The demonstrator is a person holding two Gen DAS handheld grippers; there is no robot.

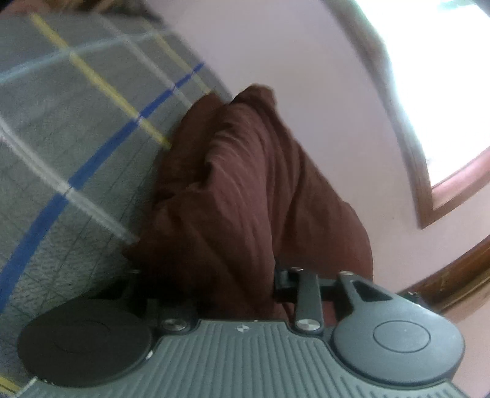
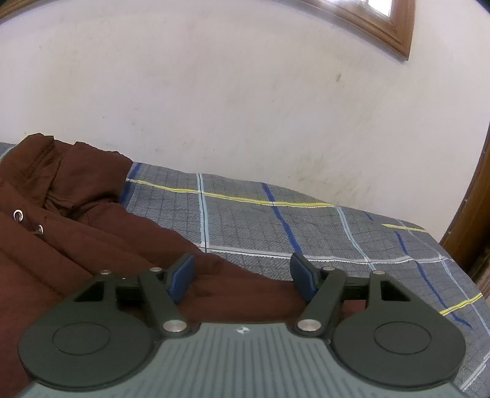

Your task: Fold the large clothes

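1. left wrist view: the left gripper [image 1: 211, 284] is buried in a bunched fold of the brown jacket [image 1: 245, 189]; its fingertips are hidden by cloth, so grip cannot be told.
2. the picture is blurred. the jacket's left edge lies on the checked bedsheet [image 1: 61, 137]; the wall [image 1: 306, 76] is at right.
3. right wrist view: the right gripper [image 2: 243, 277] has its jaws apart, pads clear of the cloth, with the jacket's hem [image 2: 232, 272] between them.
4. the jacket [image 2: 61, 245] fills the near left; bare bedsheet [image 2: 306, 226] runs right and far to the wall [image 2: 245, 91].
5. a window frame [image 2: 389, 24] sits far right.
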